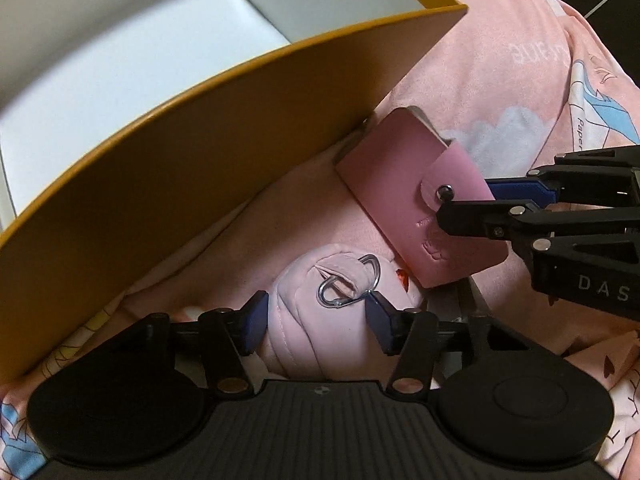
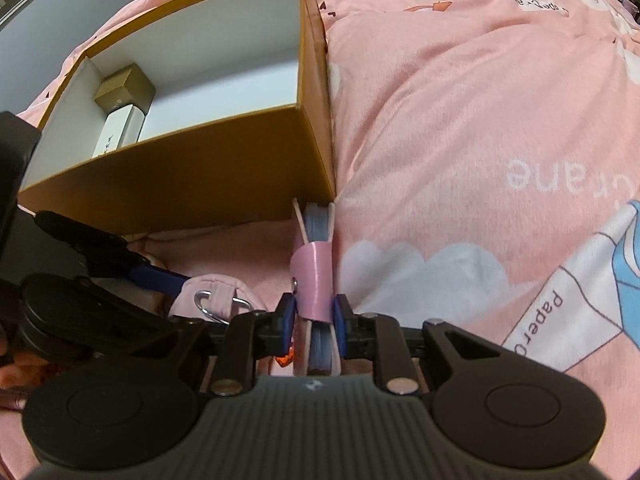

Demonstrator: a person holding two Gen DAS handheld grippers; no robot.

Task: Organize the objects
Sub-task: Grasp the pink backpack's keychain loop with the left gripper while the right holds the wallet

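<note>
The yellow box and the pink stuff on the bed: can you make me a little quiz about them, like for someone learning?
1. True or false: the right claw is shut on the pink card holder.
2. What lies between the left claw's open fingers?
A) pink pouch
B) spoon
C) gold carton
3. Fill in: the yellow box sits on a pink ____.

Key: 1 true; 2 A; 3 blanket.
</note>
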